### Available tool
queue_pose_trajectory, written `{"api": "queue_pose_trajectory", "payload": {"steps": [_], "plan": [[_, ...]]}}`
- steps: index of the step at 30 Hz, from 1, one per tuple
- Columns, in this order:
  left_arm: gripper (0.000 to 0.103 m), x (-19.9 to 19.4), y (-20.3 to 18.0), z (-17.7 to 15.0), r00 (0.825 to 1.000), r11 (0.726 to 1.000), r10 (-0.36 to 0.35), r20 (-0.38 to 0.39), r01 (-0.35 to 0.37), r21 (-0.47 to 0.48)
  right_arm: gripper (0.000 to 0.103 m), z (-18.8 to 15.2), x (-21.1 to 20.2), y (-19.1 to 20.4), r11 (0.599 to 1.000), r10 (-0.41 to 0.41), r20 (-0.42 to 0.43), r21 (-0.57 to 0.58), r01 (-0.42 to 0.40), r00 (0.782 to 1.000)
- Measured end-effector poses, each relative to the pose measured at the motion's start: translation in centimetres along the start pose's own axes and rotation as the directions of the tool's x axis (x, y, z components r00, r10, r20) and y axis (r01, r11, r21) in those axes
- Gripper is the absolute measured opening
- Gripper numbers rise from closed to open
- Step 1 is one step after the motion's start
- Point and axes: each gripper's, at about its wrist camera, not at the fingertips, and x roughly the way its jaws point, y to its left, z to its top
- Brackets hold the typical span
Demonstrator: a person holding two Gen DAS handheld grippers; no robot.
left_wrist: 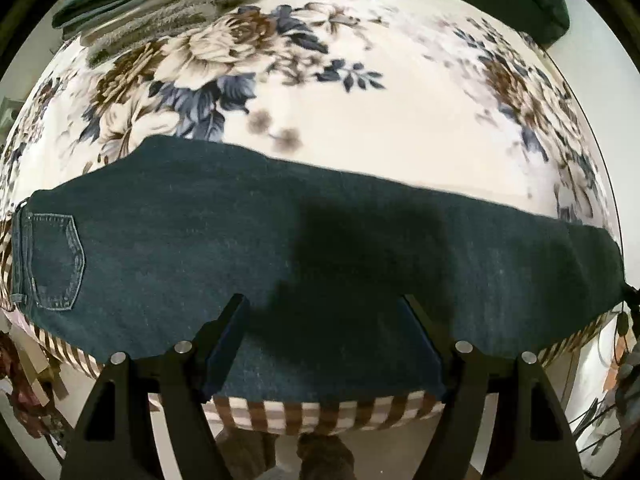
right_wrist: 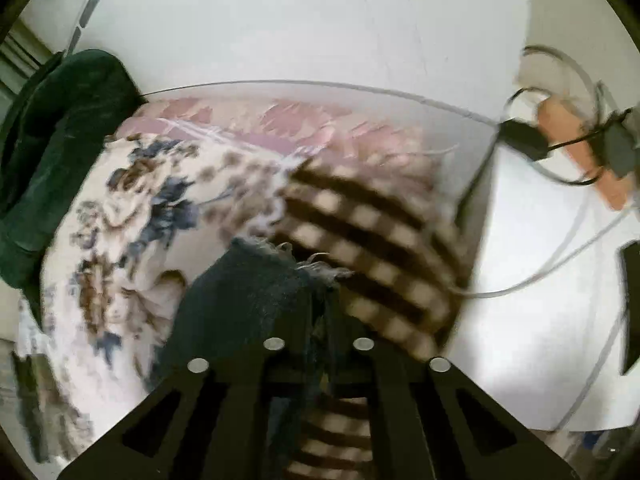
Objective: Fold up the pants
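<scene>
Lying lengthwise left-right on floral blanket (left_wrist: 400, 128): dark pants (left_wrist: 280, 232), waistband left, hems right. Left gripper (left_wrist: 324, 312) fingers spread wide above pants' near edge. Right gripper (right_wrist: 320, 300) fingers clamped on frayed hem.

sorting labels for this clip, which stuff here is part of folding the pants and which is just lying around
Job:
dark jeans
left gripper, open
right gripper, shut on frayed hem

Lying about:
stack of folded clothes
dark green garment
cables

A bed is covered by a cream floral blanket (left_wrist: 360, 92) with a brown striped border (right_wrist: 372, 236). Folded clothes (left_wrist: 152, 4) are stacked at its far corner. White wall (right_wrist: 300, 20) and trailing cables (right_wrist: 568, 264) are seen beyond.
</scene>
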Motion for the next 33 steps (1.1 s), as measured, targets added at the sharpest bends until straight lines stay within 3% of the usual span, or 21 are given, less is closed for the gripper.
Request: {"api": "queue_pose_trajectory", "payload": {"steps": [3, 5, 7, 8, 11, 13, 14, 16, 19, 21, 23, 25, 28, 33], "plan": [[0.074, 0.6, 0.2, -0.4, 1.000, 1.000, 0.007, -0.019, -0.007, -0.007, 0.007, 0.1, 0.4, -2.1, 0.999, -0.018, -0.072, 0.041, 0.021, 0.997], [0.074, 1.3, 0.4, -0.4, 0.999, 1.000, 0.001, -0.039, -0.002, -0.018, 0.019, -0.3, 1.1, -4.9, 0.972, 0.158, -0.134, 0.195, -0.131, 0.978], [0.074, 2.0, 0.8, -0.4, 0.999, 0.999, -0.011, -0.048, 0.010, -0.030, 0.058, -1.3, 1.4, -6.4, 0.925, 0.298, -0.124, 0.283, -0.254, 0.946], [0.074, 2.8, 0.9, -0.2, 0.998, 0.999, -0.019, -0.054, 0.017, -0.034, 0.059, -1.7, 1.8, -6.5, 0.915, 0.327, -0.131, 0.293, -0.278, 0.936], [0.074, 5.1, 1.3, 0.3, 0.997, 0.999, -0.024, -0.067, 0.021, -0.032, 0.059, -3.4, 4.6, -5.9, 0.875, 0.448, -0.210, 0.304, -0.378, 0.869], [0.079, 6.5, 1.6, 0.5, 0.996, 0.999, -0.039, -0.081, 0.037, -0.031, 0.059, -4.2, 6.0, -5.2, 0.845, 0.510, -0.220, 0.307, -0.437, 0.832], [0.082, 6.8, 1.6, 0.6, 0.996, 0.998, -0.050, -0.076, 0.048, -0.030, 0.059, -4.4, 6.3, -4.7, 0.841, 0.520, -0.209, 0.298, -0.452, 0.828], [0.103, 7.1, 1.5, 0.6, 0.993, 0.995, -0.096, -0.071, 0.094, -0.032, 0.059, -4.6, 6.5, -4.1, 0.807, 0.569, -0.165, 0.300, -0.508, 0.806], [0.103, 7.9, 0.6, 0.5, 0.995, 0.998, -0.064, -0.073, 0.064, 0.000, 0.059, -4.8, 7.4, -3.6, 0.738, 0.645, -0.127, 0.359, -0.572, 0.753], [0.103, 8.0, 0.2, 0.2, 0.998, 0.999, -0.039, -0.050, 0.039, 0.000, 0.059, -4.8, 8.0, -2.9, 0.713, 0.670, -0.121, 0.382, -0.588, 0.733], [0.103, 8.0, 0.1, -0.1, 0.999, 0.999, -0.030, -0.028, 0.030, -0.014, 0.048, -5.0, 8.5, -1.9, 0.737, 0.650, -0.142, 0.358, -0.574, 0.746], [0.103, 8.0, -0.3, -0.3, 1.000, 0.999, -0.022, -0.019, 0.021, -0.024, 0.010, -4.9, 8.7, -0.9, 0.787, 0.599, -0.177, 0.314, -0.532, 0.781], [0.103, 7.5, -0.4, -0.4, 0.998, 0.999, -0.037, -0.047, 0.037, -0.013, 0.009, -4.6, 7.2, 0.6, 0.826, 0.549, -0.158, 0.248, -0.505, 0.821], [0.103, 4.4, 1.8, -0.1, 0.994, 0.991, -0.102, -0.039, 0.099, -0.089, 0.009, -4.5, 1.2, 3.4, 0.827, 0.558, -0.096, 0.147, -0.543, 0.824]]}}
